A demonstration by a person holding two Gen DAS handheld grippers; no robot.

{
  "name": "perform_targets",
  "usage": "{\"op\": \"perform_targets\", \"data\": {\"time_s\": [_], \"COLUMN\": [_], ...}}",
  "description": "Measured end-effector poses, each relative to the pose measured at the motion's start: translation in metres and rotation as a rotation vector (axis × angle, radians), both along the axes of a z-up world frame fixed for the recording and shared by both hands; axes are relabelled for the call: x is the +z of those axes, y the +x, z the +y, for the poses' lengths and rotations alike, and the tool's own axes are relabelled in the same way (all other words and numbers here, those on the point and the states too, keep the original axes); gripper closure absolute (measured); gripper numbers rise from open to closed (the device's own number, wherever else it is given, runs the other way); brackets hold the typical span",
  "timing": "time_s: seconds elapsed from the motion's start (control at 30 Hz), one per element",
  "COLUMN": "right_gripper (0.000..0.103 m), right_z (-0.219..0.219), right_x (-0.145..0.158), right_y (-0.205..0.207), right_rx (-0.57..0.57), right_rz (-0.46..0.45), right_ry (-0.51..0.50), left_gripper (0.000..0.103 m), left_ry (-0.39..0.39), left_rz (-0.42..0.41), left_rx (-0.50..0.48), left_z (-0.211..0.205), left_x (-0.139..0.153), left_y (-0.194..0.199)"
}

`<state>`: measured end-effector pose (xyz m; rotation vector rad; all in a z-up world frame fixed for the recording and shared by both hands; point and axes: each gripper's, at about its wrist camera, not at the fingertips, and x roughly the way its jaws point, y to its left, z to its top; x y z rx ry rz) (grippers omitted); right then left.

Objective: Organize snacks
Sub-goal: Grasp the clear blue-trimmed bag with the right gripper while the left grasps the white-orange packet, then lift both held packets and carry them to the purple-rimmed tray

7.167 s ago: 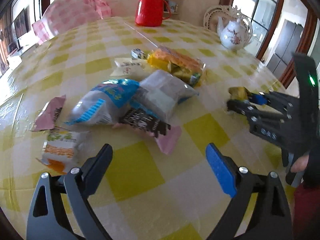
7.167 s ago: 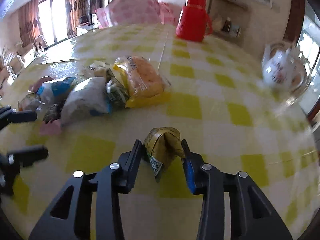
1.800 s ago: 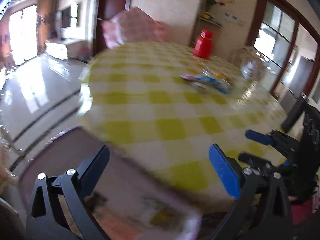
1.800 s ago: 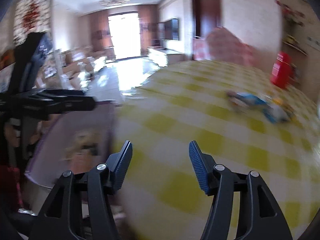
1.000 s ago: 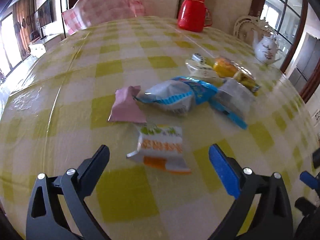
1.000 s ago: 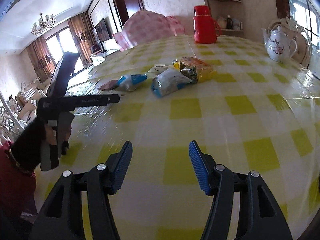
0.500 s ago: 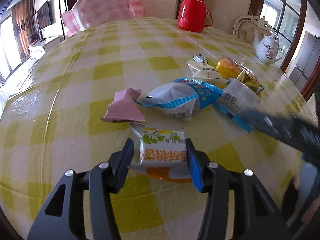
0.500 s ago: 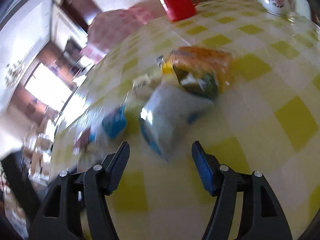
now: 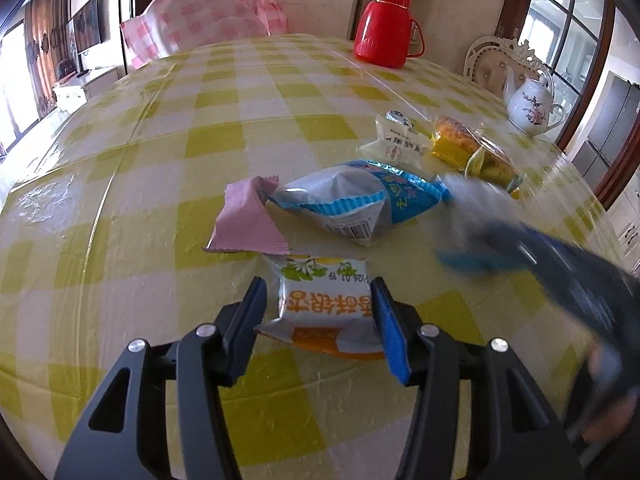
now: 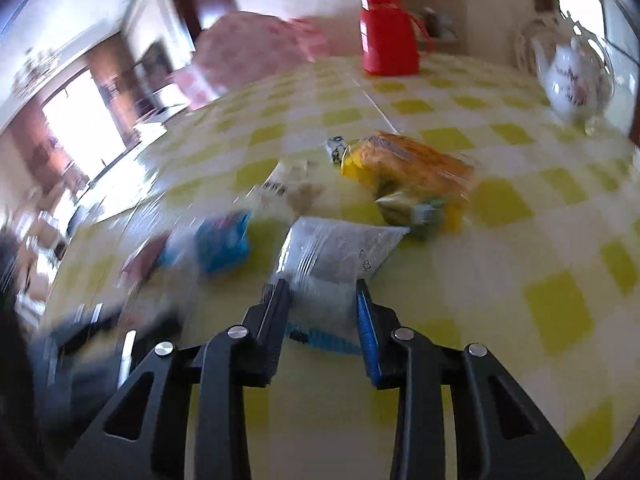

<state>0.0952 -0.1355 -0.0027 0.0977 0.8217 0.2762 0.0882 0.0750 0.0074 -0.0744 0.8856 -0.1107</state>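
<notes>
Here both claws are taking hold of snacks at once, so the step in hand looks like a double pick-up from the pile. The left claw [image 9: 320, 312] is closing round the white-and-orange pack [image 9: 326, 306], which is lying on the desk [image 9: 160, 152] at the near edge of the pile; the right pad is touching the pack's side, while a thin gap is showing at the left pad, so the grip is not quite clamped. The right claw [image 10: 322, 312] is pinching the near end of the clear pack [image 10: 336, 256], both pads pressing into its wrapper, though motion blur is hiding whether it is off the desk. Next, each pack probably needs lifting straight up and carrying to wherever the snacks are being gathered; no bin is showing here. The pink wrapper [image 9: 246, 220] is lying just beyond the orange pack, its corner perhaps touching it, and may drag along. The blue bag [image 9: 356, 204] is sitting behind that, close beside the clear pack. The yellow cake pack [image 10: 404, 172] is lying just past the clear pack, nearly touching its far corner. The red flask [image 9: 386, 26] and teapot [image 9: 532, 110] are standing well apart.
</notes>
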Motion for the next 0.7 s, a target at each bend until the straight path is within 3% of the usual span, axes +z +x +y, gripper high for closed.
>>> {"op": "perform_targets", "data": {"time_s": [0.1, 0.2, 0.37, 0.4, 0.5, 0.6, 0.7], "right_gripper": [0.072, 0.072, 0.069, 0.064, 0.024, 0.023, 0.023], "right_z": [-0.016, -0.037, -0.055, -0.055, -0.061, -0.060, -0.045], "right_x": [-0.003, -0.002, -0.001, -0.001, -0.002, -0.005, -0.011], "right_y": [-0.040, -0.065, -0.105, -0.110, -0.111, -0.098, -0.082], "right_rx": [0.047, 0.049, 0.071, 0.074, 0.020, -0.032, -0.066], "right_rz": [-0.025, -0.024, 0.025, 0.036, 0.072, 0.114, 0.150], "right_ry": [-0.030, 0.031, 0.040, 0.025, 0.021, 0.074, 0.066], "left_gripper": [0.049, 0.049, 0.050, 0.050, 0.050, 0.039, 0.027], "left_ry": [0.030, 0.072, 0.100, 0.095, 0.049, 0.029, 0.074], "left_rz": [0.003, 0.006, 0.012, 0.016, 0.025, 0.022, 0.018], "left_rx": [-0.003, -0.004, -0.074, -0.082, -0.080, -0.042, 0.023], "left_z": [-0.006, -0.012, -0.028, -0.030, -0.036, -0.038, -0.039], "left_x": [0.000, -0.001, -0.001, -0.001, 0.000, -0.001, -0.004], "left_y": [0.000, 0.001, -0.019, -0.025, -0.042, -0.043, -0.043]}}
